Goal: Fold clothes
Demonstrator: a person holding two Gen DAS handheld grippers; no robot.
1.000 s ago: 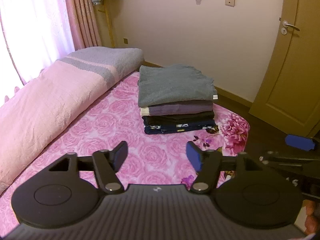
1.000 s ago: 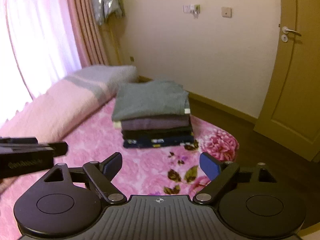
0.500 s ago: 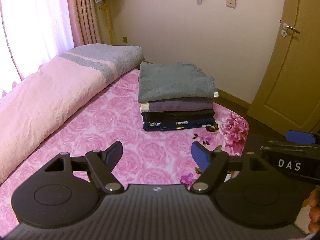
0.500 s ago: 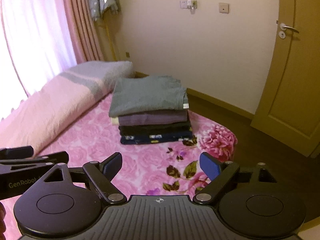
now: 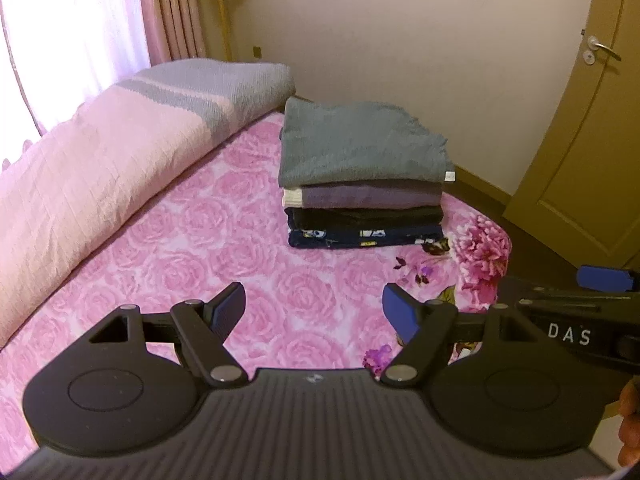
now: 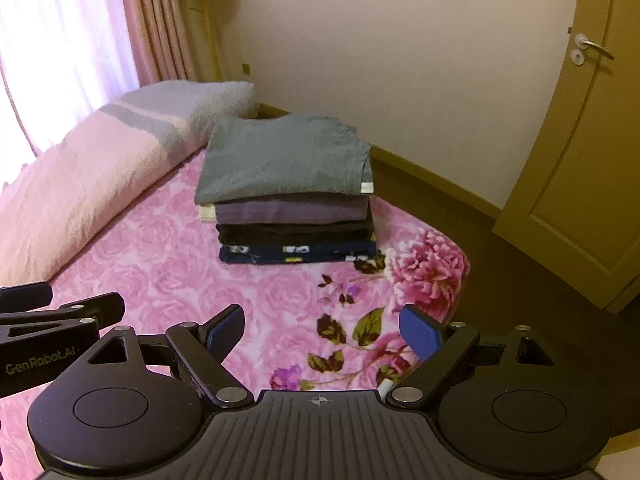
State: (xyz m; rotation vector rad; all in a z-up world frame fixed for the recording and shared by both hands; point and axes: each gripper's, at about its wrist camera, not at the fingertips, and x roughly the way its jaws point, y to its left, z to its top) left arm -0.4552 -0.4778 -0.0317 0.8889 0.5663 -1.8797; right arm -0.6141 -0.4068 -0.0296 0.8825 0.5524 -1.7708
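A stack of folded clothes (image 5: 360,184) (image 6: 292,200) sits on the pink rose bedspread (image 5: 200,248) (image 6: 168,280), a grey-green garment on top, then purple, black and dark patterned layers. My left gripper (image 5: 314,310) hovers open and empty above the bedspread, well short of the stack. My right gripper (image 6: 320,328) is also open and empty, near the bed's front corner. Each gripper shows at the edge of the other's view: the right gripper (image 5: 580,320) at the right, the left gripper (image 6: 48,328) at the left.
A rolled pink and grey quilt (image 5: 100,168) (image 6: 100,168) lies along the left side by the curtains (image 5: 168,12). A brown door (image 5: 592,128) (image 6: 580,160) stands at the right. Dark floor (image 6: 500,272) lies past the bed's rounded corner. A hand (image 5: 628,432) shows at the lower right.
Both grippers have drawn back slightly and lifted; the stack now sits a little higher in each view. The left gripper's fingers have spread somewhat wider.
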